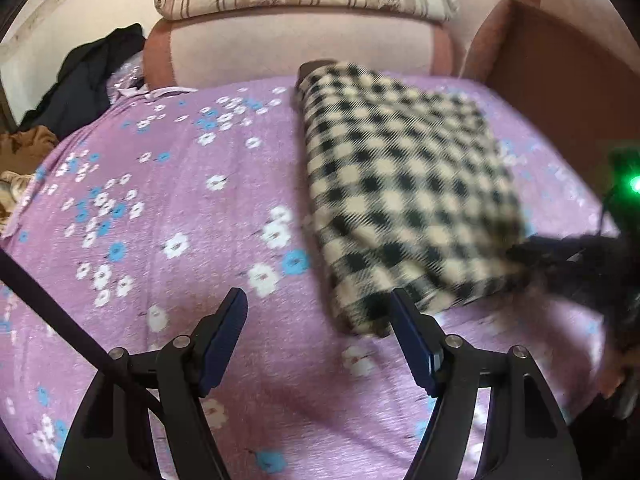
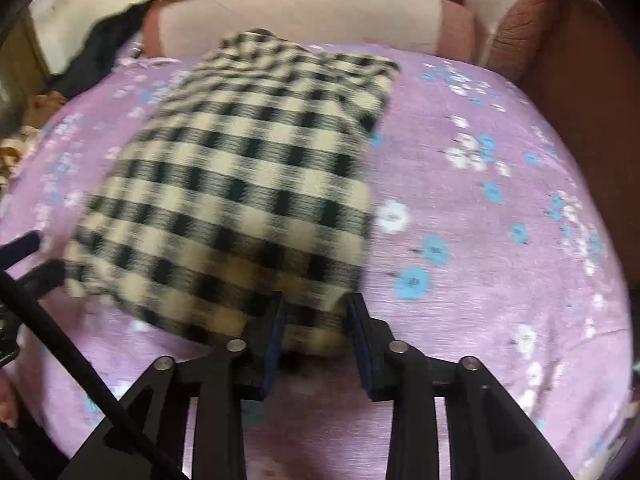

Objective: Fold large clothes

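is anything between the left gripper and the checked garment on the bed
Nothing visible. The left gripper is open over bare purple bedsheet, and the folded checked garment lies just ahead to its right, its near corner by the right finger.

The purple flower-printed bedsheet lies flat and bare across the wide stretch to the left of the folded black-and-cream checked cloth, and the left gripper, its jaws spread with nothing between them, hangs over that open stretch. To the right of the cloth a second bare band of sheet runs toward the brown upholstered side wall. Passage at the far edge is closed by the pink padded backrest, with a heap of dark clothing filling the far left corner.
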A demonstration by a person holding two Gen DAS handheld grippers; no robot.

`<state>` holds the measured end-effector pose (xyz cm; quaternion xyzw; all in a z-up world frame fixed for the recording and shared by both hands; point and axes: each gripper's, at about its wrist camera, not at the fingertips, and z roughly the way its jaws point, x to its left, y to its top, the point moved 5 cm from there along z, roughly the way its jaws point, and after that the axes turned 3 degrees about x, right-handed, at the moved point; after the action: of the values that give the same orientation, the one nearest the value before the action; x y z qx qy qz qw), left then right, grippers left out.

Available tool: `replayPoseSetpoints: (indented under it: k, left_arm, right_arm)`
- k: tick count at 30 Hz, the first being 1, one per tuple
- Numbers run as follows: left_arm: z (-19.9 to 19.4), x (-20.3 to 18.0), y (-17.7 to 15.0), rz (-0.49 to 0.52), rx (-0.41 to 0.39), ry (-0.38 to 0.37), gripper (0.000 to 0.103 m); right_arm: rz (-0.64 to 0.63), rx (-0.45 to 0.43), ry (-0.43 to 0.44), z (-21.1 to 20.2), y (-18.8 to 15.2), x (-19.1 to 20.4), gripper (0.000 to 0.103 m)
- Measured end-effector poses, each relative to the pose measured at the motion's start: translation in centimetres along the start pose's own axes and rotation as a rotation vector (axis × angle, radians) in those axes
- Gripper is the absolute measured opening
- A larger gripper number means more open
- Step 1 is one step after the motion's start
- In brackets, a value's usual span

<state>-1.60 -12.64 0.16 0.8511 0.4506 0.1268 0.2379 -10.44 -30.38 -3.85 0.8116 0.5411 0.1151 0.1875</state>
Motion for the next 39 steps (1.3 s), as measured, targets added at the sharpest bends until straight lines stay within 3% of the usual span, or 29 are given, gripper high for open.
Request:
replayPoseSetpoints:
  k: [3, 5, 10, 14, 20, 23, 24, 25, 26, 27, 29, 32, 35, 39]
  left_arm:
    - [0.3, 1.3, 0.0, -0.036, 0.01, 0.002, 0.071]
    - [0.0, 2.5, -0.2, -0.078, 0.008, -0.003, 0.07]
    - [-1.1, 3.4, -0.2, -0.124, -0.014, -0.026, 0.07]
    - [-2.2, 2.4, -0.2, -0.084, -0.05, -0.077, 0.07]
    - [-1.2, -0.3, -0.5, 0.042, -0.042, -0.137, 0.07]
    - [0.7, -1.2, 0.0, 0.082, -0.01, -0.102, 0.07]
    - [1.5, -1.3, 0.2, 0.088, 0.011, -0.08, 0.069]
    - [2.1, -1.3, 0.4, 0.087, 0.034, -0.063, 0.056]
    - [2.7, -1.1, 0.5, 0.065, 0.067, -0.059, 0.045]
    - [2.9, -0.8, 0.7, 0.027, 0.089, -0.081, 0.038]
    - [2.8, -0.1, 0.7, -0.038, 0.098, -0.096, 0.037]
    - [2.4, 0.0, 0.3, -0.017, 0.083, -0.052, 0.037]
    - [1.6, 0.0, -0.1, -0.011, 0.062, -0.035, 0.037]
    - [-0.4, 0.6, -0.9, -0.045, 0.019, -0.044, 0.039]
  right_arm:
    - [0.093, -0.009, -0.054, -0.8, 0.0, -2.9, 0.04]
    - [0.144, -0.035, -0.027, -1.8, 0.1, -4.3, 0.041]
    - [0.22, -0.088, 0.237, -3.8, 0.1, -5.1, 0.046]
    - [0.211, -0.055, 0.337, -2.9, 0.2, -4.0, 0.048]
    - [0.108, -0.033, 0.309, -2.3, -0.5, -0.5, 0.053]
    - [0.045, -0.03, 0.239, -1.3, -0.8, 0.9, 0.056]
    - [0.032, -0.023, 0.212, -0.7, -0.9, 1.3, 0.052]
    - [0.029, -0.019, 0.197, -0.4, -0.9, 1.3, 0.021]
    - [0.032, -0.019, 0.188, -0.5, -0.9, 1.2, 0.006]
    - [0.054, -0.021, 0.18, -0.9, -0.9, 0.5, 0.004]
    - [0.113, -0.038, 0.111, -1.4, -0.7, -1.4, 0.001]
    - [0.171, -0.018, 0.027, -0.9, -0.8, -4.1, 0.001]
    - [0.248, -0.005, 0.087, -0.6, -1.2, -5.8, 0.002]
    - [0.249, -0.057, 0.169, -1.4, -0.6, -5.0, 0.002]
